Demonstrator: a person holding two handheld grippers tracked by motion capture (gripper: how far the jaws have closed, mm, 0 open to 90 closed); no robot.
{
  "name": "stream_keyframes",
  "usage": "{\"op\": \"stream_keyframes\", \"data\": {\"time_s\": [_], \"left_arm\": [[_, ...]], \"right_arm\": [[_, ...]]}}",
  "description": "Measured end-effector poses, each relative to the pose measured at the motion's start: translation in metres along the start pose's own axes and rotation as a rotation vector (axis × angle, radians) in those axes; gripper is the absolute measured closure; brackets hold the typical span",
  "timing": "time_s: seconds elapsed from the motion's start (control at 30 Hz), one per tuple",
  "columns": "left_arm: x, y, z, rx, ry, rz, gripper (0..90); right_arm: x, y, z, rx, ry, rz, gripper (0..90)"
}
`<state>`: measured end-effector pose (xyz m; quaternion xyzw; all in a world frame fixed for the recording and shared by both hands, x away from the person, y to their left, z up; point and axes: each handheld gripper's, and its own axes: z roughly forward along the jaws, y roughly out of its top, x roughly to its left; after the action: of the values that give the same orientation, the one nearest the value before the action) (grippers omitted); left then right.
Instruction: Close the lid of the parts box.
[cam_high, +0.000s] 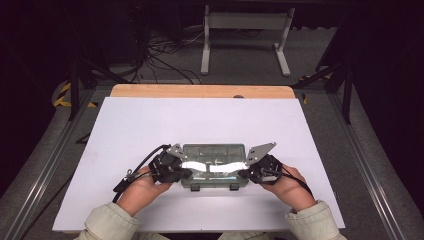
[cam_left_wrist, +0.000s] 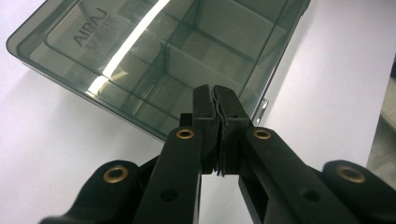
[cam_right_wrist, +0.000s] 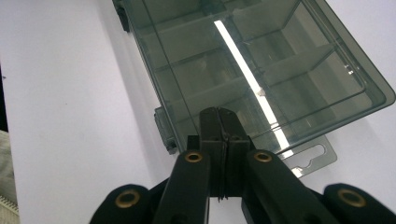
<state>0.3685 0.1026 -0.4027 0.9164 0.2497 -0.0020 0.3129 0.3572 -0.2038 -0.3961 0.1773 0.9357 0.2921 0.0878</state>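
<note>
Smoky clear plastic compartment box (cam_high: 214, 166), lid shut, sat near the white table's (cam_high: 150, 125) front edge. Left gripper (cam_high: 186, 173) and right gripper (cam_high: 243, 173) were both closed and empty at its ends. Best to press evenly, keeping the box square.

A compartment box (cam_high: 214, 166) of smoky, see-through plastic, glossy enough to carry a bright streak of reflected light, is seen just ahead of each hand-held gripper (cam_left_wrist: 217, 100). The jaws are made of matt black plastic, set with brass-coloured metal rivets. The surface (cam_high: 150, 125) beneath is covered in smooth, matt white sheet.
</note>
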Motion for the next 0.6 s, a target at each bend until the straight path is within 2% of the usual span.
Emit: {"op": "stream_keyframes", "data": {"time_s": [0.1, 0.13, 0.17, 0.2, 0.27, 0.3, 0.33, 0.37, 0.4, 0.47, 0.53, 0.6], "left_arm": [[0.001, 0.0, 0.0, -0.005, 0.004, -0.004, 87.9], [0.0, 0.0, -0.001, -0.007, 0.024, 0.006, 87.9], [-0.001, 0.0, -0.001, -0.013, 0.026, 0.013, 87.0], [-0.002, 0.0, -0.001, -0.019, 0.036, 0.019, 83.9], [-0.002, 0.0, -0.005, -0.057, 0.046, 0.021, 75.1], [-0.002, 0.0, -0.008, -0.081, 0.034, 0.009, 69.7], [-0.001, -0.001, -0.012, -0.112, 0.013, 0.013, 61.9], [-0.001, -0.001, -0.012, -0.112, 0.013, 0.013, 53.2], [-0.001, -0.002, -0.015, -0.149, 0.002, 0.005, 53.2], [0.0, -0.004, -0.022, -0.198, -0.021, -0.005, 36.0], [0.0, -0.008, -0.029, -0.25, -0.021, -0.025, 28.1], [0.0, -0.012, -0.034, -0.283, -0.033, -0.03, 21.0]], "right_arm": [[0.0, 0.0, -0.001, 0.001, -0.007, 0.001, 88.1], [0.0, 0.0, -0.001, -0.001, -0.011, -0.001, 85.9], [-0.001, 0.001, -0.002, -0.01, -0.021, 0.006, 80.0], [-0.001, 0.001, -0.002, -0.011, -0.02, 0.027, 78.4], [-0.004, 0.001, -0.006, -0.059, -0.02, 0.058, 70.8], [-0.005, 0.001, -0.009, -0.087, -0.024, 0.066, 66.5], [-0.005, 0.001, -0.013, -0.118, -0.031, 0.063, 61.0], [-0.005, 0.001, -0.013, -0.118, -0.031, 0.063, 61.0], [-0.004, 0.001, -0.017, -0.16, -0.046, 0.059, 53.8], [-0.002, 0.002, -0.022, -0.224, -0.08, 0.067, 37.8], [-0.001, 0.001, -0.025, -0.252, -0.103, 0.071, 32.1], [0.0, 0.0, -0.029, -0.299, -0.128, 0.076, 24.9]]}}
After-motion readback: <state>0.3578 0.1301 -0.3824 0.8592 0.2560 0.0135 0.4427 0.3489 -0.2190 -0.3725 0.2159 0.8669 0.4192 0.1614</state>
